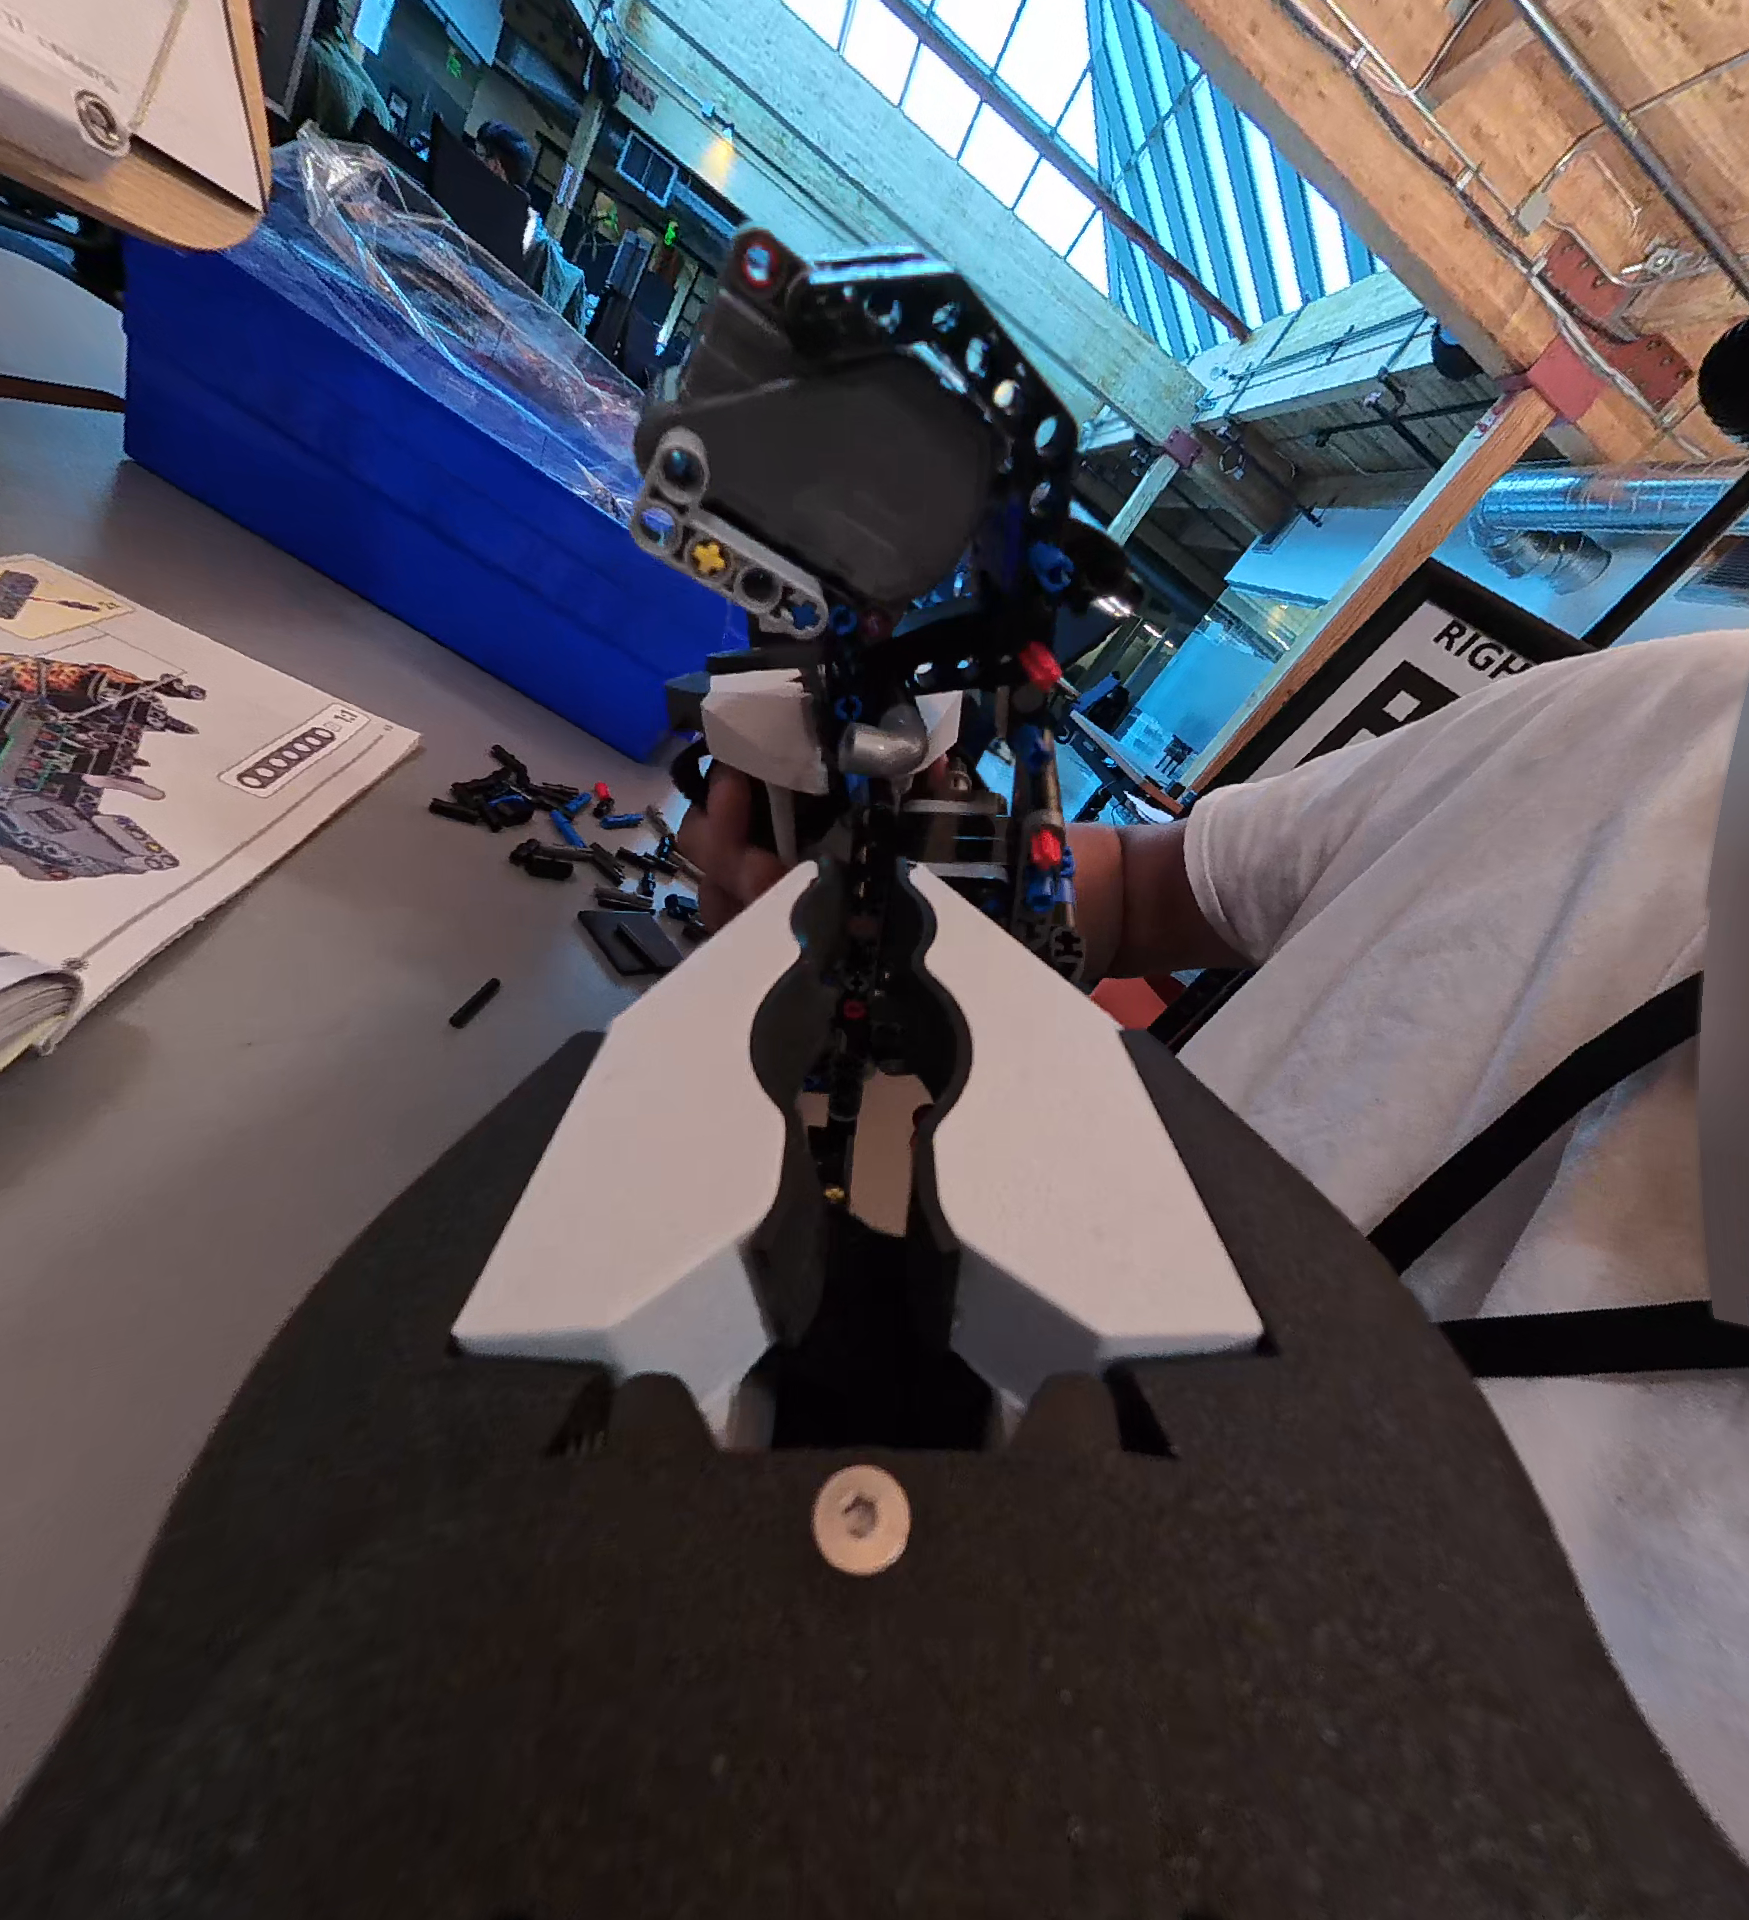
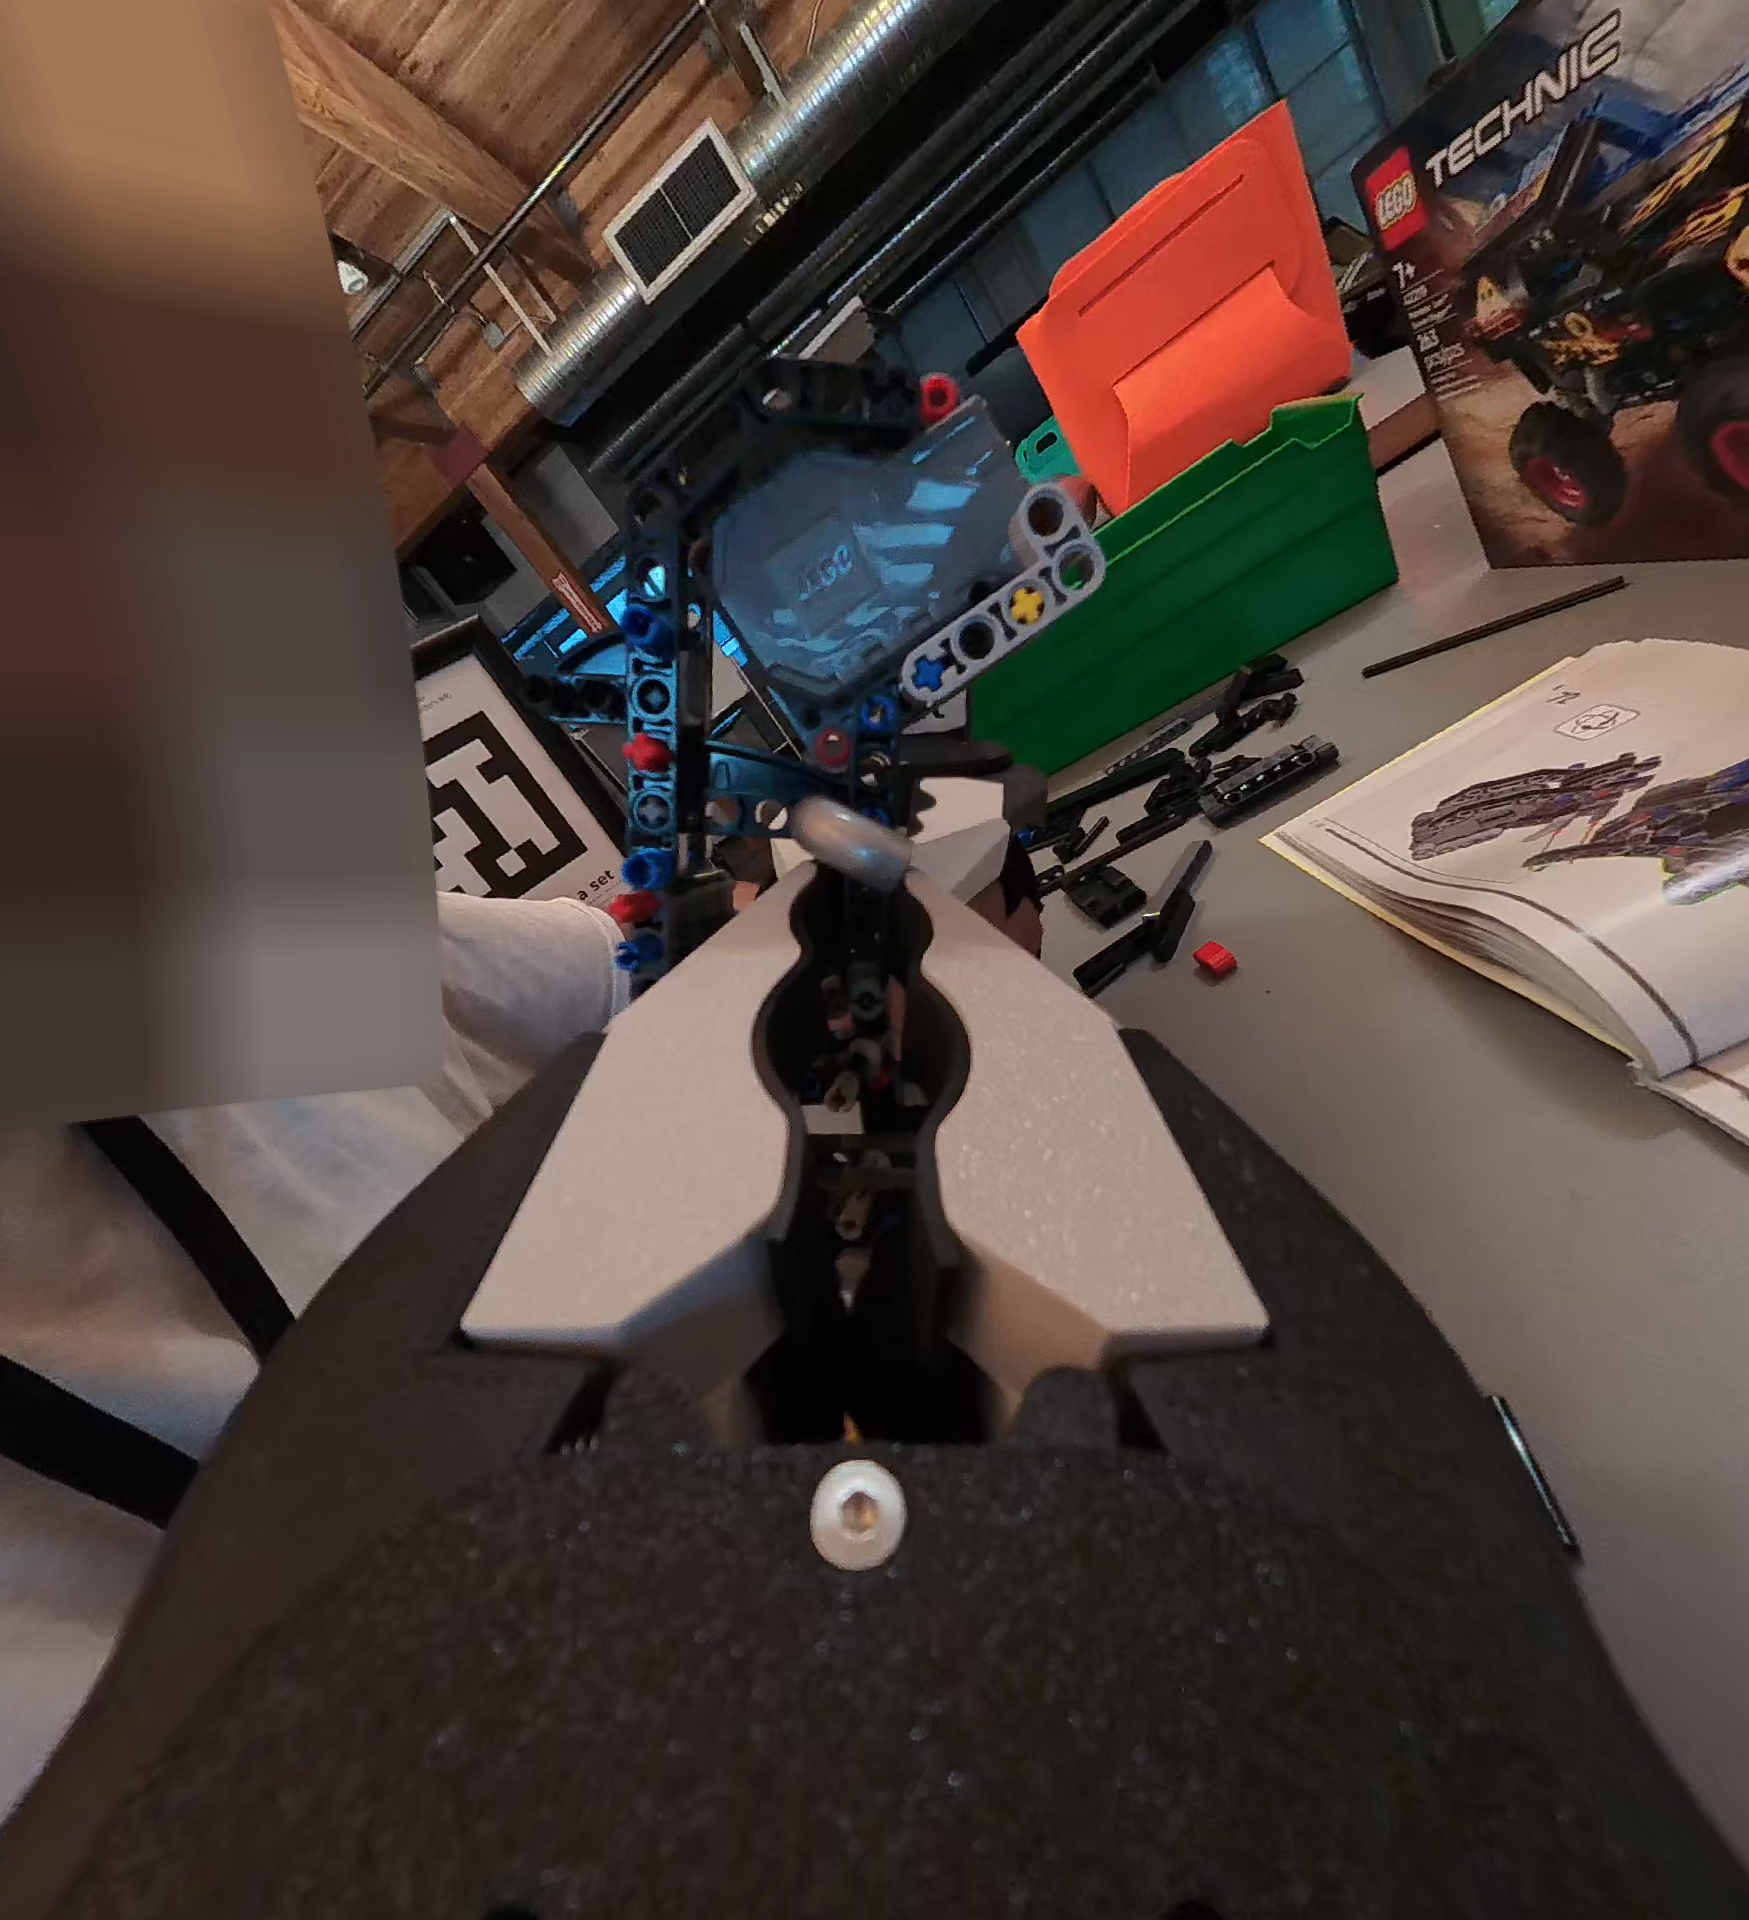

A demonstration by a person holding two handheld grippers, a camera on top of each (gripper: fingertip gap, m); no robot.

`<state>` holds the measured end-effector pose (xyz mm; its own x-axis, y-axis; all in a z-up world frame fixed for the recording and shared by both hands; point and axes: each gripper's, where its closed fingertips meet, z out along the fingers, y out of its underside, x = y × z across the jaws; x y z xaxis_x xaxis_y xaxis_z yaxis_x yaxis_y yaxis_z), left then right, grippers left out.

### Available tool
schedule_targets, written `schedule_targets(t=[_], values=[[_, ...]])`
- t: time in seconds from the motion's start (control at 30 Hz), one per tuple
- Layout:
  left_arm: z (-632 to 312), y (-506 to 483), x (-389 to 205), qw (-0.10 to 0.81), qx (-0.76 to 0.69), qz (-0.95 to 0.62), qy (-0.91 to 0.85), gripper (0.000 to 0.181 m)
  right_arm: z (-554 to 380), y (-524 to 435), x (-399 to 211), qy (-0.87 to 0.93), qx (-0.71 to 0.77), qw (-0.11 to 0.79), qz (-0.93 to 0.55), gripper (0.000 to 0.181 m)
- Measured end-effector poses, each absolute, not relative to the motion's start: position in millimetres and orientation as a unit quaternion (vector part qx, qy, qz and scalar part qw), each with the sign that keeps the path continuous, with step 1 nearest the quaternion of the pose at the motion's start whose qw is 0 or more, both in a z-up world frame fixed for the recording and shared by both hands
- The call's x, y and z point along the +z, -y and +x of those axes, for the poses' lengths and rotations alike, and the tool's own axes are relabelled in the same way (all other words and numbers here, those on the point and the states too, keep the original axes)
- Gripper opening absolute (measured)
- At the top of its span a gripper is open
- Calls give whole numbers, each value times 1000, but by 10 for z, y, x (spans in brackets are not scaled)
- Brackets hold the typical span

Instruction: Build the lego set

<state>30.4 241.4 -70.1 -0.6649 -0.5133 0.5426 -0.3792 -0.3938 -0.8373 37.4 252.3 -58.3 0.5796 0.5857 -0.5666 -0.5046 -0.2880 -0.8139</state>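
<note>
A half-built lego assembly [image 1: 828, 457] of black beams, a dark grey block and a grey L-shaped beam with yellow and blue pins is held up above the table. My left gripper [image 1: 854, 883] is shut on its lower black frame. My right gripper [image 2: 854, 883] is shut on the same assembly [image 2: 849, 561] from the opposite side. Each view shows the other gripper's white fingertips [image 1: 766, 727] [image 2: 963, 831] just beyond the model. A small silver curved piece [image 2: 849, 831] sits right at the fingertips. The gripped part itself is hidden between the fingers.
Loose black, blue and red pieces [image 1: 579, 831] lie on the grey table beside an open instruction booklet [image 1: 122, 748] and a blue bin [image 1: 382, 468]. The right wrist view shows a green bin [image 2: 1213, 582], an orange holder [image 2: 1192, 312], the set's box [image 2: 1628, 260], more pieces [image 2: 1182, 800] and a person's white sleeve [image 1: 1472, 831]. My two grippers' fingertips are within a few centimetres of each other.
</note>
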Motion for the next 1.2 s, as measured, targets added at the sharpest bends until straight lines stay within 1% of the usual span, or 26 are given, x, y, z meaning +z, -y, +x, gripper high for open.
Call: schedule_targets(t=[0.23, 0.7, 0.97, 1.1, 1.2], values=[[295, -2380, -681, 24, -734, -402, -546, 5, 373, -2494, -567, 44, 459, 594, -659, 7], [322, -2408, -752, 23, -721, -417, -553, 5, 375, -2518, -617, 48, 441, 594, -671, 7], [298, -2394, -762, 21, -705, -420, -571, 5, 353, -2510, -639, 37, 469, 590, -656, 8], [337, -2438, -757, 25, -712, -432, -552, 5, 387, -2547, -641, 35, 432, 612, -661, 7], [356, -2457, -793, 36, -701, -438, -562, 5, 401, -2565, -677, 55, 390, 610, -688, 7]])
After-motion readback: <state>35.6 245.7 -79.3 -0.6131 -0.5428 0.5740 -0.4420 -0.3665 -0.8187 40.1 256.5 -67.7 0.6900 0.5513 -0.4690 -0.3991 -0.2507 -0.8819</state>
